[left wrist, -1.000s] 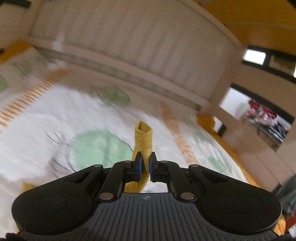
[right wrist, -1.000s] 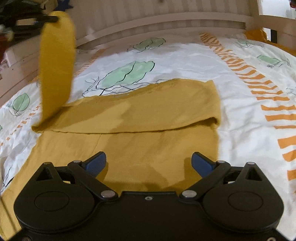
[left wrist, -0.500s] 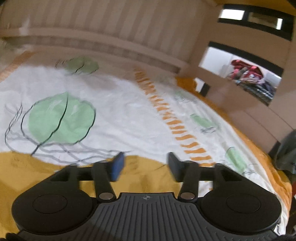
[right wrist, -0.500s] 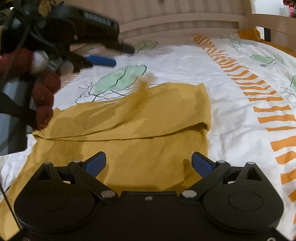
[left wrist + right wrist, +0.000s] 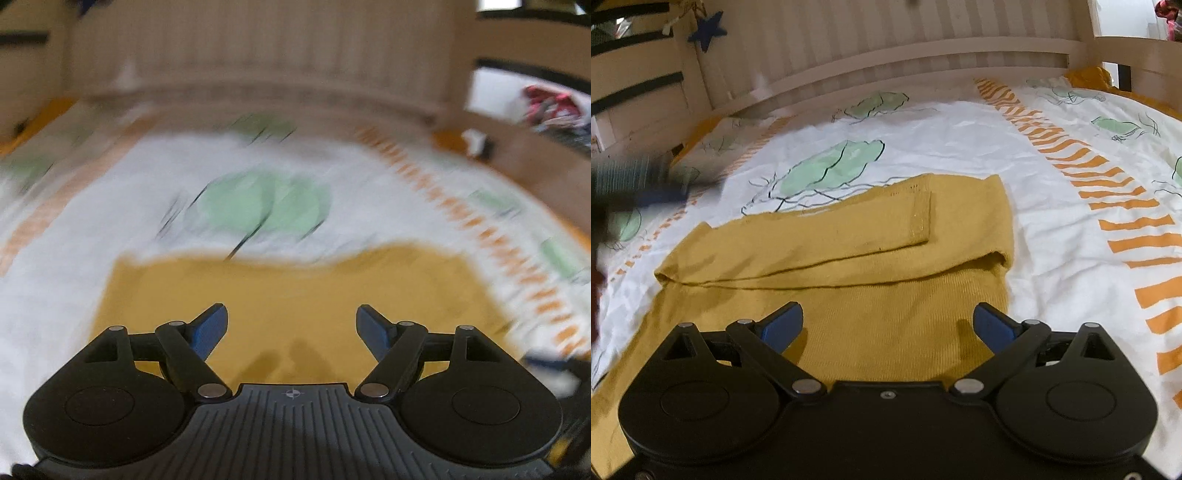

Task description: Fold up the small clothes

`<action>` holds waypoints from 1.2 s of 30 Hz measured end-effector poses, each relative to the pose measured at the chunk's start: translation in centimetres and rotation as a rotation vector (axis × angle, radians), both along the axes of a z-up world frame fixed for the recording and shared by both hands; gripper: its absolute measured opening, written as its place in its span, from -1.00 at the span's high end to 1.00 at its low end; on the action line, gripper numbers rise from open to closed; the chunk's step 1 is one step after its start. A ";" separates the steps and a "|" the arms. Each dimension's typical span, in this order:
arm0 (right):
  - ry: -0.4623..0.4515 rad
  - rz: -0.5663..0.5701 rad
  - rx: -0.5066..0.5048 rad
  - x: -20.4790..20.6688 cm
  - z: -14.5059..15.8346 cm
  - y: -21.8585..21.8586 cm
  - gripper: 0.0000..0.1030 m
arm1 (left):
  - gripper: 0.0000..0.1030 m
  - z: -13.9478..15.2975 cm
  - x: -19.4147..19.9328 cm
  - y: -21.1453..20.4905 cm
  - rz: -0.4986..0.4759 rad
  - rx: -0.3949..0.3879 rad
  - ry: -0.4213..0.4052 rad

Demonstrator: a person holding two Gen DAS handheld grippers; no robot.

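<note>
A mustard yellow knit garment (image 5: 871,251) lies flat on the bed, its upper part folded down and a sleeve (image 5: 849,225) laid across it. My right gripper (image 5: 888,325) is open and empty, low over the garment's near part. My left gripper (image 5: 291,325) is open and empty above the garment (image 5: 295,295); that view is blurred by motion. The left gripper also shows as a dark blur at the left edge of the right wrist view (image 5: 631,184).
The bed has a white cover (image 5: 960,140) with green leaf prints and orange stripes. A wooden slatted headboard (image 5: 886,40) runs along the far side. A wooden side rail (image 5: 642,96) with a blue star stands at the left.
My left gripper let go of the sleeve it held up, and opened. The sleeve now lies across the folded garment. The left gripper pulled back to the left. The right gripper stayed open.
</note>
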State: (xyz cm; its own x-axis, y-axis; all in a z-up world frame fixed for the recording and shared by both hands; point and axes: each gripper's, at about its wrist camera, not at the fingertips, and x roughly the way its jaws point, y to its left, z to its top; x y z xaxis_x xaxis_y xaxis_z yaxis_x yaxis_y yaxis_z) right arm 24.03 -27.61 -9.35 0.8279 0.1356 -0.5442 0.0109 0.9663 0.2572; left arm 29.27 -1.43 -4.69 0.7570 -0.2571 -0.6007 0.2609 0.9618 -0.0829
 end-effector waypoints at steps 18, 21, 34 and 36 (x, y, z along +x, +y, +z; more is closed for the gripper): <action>-0.049 0.000 0.016 3.4 2.0 -0.3 -0.49 | -0.48 -6.6 -1.9 6.2 0.157 0.103 0.010; -0.048 -0.009 -0.004 5.5 2.4 -0.3 -0.44 | -0.50 -6.8 -1.7 6.8 0.159 0.066 0.017; 0.116 -0.079 0.020 12.0 -0.7 -1.3 0.26 | -0.51 -7.1 -1.6 6.8 0.165 0.058 0.008; 0.113 -0.056 0.028 11.9 -0.2 -1.0 0.69 | -0.51 -7.1 -1.6 6.8 0.165 0.056 0.008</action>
